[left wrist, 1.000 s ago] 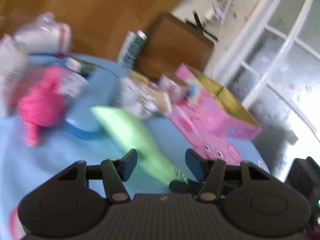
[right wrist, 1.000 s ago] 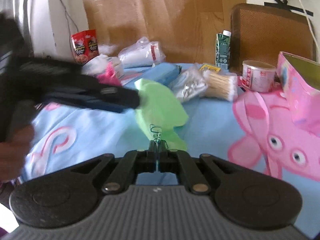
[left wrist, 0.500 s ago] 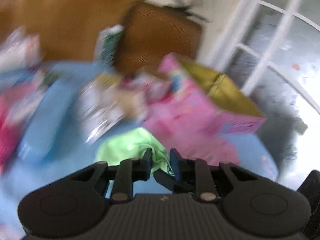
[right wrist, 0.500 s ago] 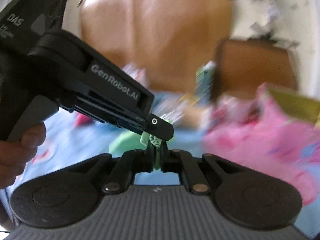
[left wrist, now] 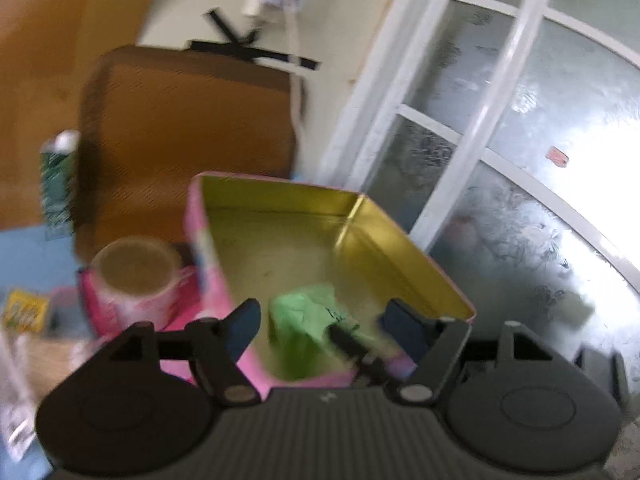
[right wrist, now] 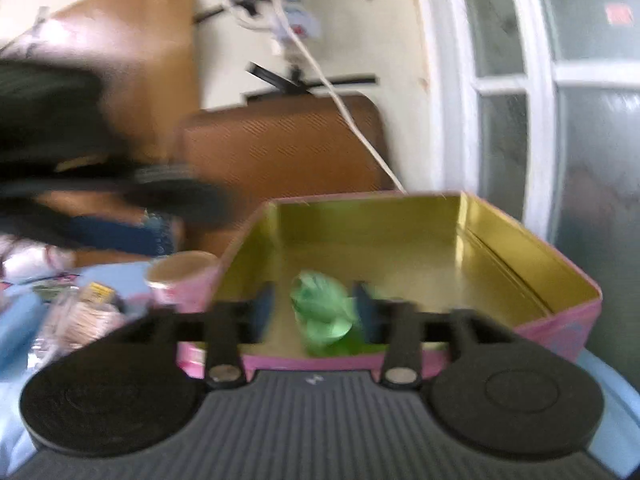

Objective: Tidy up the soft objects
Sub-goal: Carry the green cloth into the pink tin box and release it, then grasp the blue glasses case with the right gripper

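Note:
A crumpled green cloth [left wrist: 308,328] lies inside the pink tin box [left wrist: 420,264] with a gold lining, near its front wall. It also shows in the right wrist view [right wrist: 324,312], inside the same box [right wrist: 560,276]. My left gripper [left wrist: 324,328] is open, its fingers on either side of the cloth above the box's front edge. My right gripper [right wrist: 314,312] is open too, with the cloth between its fingers and loose. A dark blurred shape [right wrist: 100,184] at the left of the right wrist view is the left gripper.
A pink paper cup [left wrist: 136,280] stands just left of the box on the blue tablecloth [left wrist: 24,252]. A green carton [left wrist: 56,184], a brown chair back [left wrist: 188,132] and packets [right wrist: 80,312] lie behind and left. A white-framed glass door [left wrist: 500,120] is to the right.
Both grippers carried the green cloth from the table over to the pink box and opened. The cloth dropped into the box.

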Motion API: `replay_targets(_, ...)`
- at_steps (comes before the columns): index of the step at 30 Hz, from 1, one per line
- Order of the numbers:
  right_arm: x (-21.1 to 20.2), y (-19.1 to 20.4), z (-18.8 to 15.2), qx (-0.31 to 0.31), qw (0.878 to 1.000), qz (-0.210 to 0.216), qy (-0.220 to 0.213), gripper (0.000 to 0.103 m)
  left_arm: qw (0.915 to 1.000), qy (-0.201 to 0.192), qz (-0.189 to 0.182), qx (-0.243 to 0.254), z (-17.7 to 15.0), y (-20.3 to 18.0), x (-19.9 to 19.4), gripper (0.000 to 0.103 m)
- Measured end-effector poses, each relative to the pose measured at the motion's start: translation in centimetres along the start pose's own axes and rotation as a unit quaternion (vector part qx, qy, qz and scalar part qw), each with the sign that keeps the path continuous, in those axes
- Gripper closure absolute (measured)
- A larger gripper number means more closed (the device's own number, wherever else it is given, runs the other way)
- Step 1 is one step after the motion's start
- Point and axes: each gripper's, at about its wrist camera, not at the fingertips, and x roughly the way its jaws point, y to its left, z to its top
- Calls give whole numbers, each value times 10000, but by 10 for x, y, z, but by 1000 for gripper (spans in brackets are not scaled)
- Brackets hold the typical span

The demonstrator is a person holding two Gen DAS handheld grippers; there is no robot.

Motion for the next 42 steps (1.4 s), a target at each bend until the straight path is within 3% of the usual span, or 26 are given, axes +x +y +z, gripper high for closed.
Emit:
replay_targets(4, -32, 6, -11, 251, 9983, 148, -506, 41, 9987, -272, 413, -149, -42, 55, -69, 31)
replay_targets(7, -52, 32, -13, 405, 9916, 1052, -630, 41, 9933, -592, 984, -160, -77, 91, -127, 31)
replay_targets(11, -35, 99, -23, 556, 9608, 2692, 349, 41, 9820, -773, 1666, -443, -112, 134, -184, 31)
replay_targets(14, -4, 159, -41, 689, 9360, 3219, 1248, 42, 9761, -1065, 1708, -819, -132, 154, -220, 31)
replay_targets(17, 25, 203, -56, 948, 9204, 3370, 1742, 41, 9715, -1195, 1738, -1085, -145, 165, -242, 31)
replay_targets(21, 69, 229, -69, 1702, 8928, 3390, 2430, 43, 9670, -1238, 1689, -1449, -160, 184, -260, 30)
replay_targets(24, 77, 226, -74, 2165, 8672, 3567, 2717, 70, 9673, -1269, 1607, -1496, -162, 187, -262, 29)
replay_targets(25, 77, 219, -77, 2376, 8543, 3667, 2814, 76, 9677, -1281, 1574, -1496, -163, 187, -262, 27)
replay_targets(26, 73, 214, -73, 2432, 8500, 3689, 2868, 77, 9682, -1291, 1524, -1505, -162, 188, -260, 26)
replay_targets(30, 49, 172, -65, 2325, 8550, 3634, 2879, 79, 9741, -1161, 1302, -1442, -158, 186, -243, 24)
replay_targets(32, 33, 145, -62, 2131, 8651, 3576, 2797, 80, 9783, -1030, 1178, -1361, -153, 180, -229, 23)
replay_targets(36, -12, 113, -52, 1220, 9267, 2846, 2127, 75, 9847, -644, 991, -1282, -144, 167, -195, 22)
replay_targets(38, -36, 111, -50, 783, 9462, 2605, 1752, 50, 9859, -415, 964, -1305, -139, 162, -179, 22)
replay_targets(40, -59, 125, -54, 257, 9533, 2652, 1426, 43, 9860, -223, 930, -1368, -135, 157, -166, 22)
replay_targets(42, -73, 152, -64, -390, 9518, 2769, 1261, 39, 9863, -78, 889, -1387, -132, 152, -158, 22)
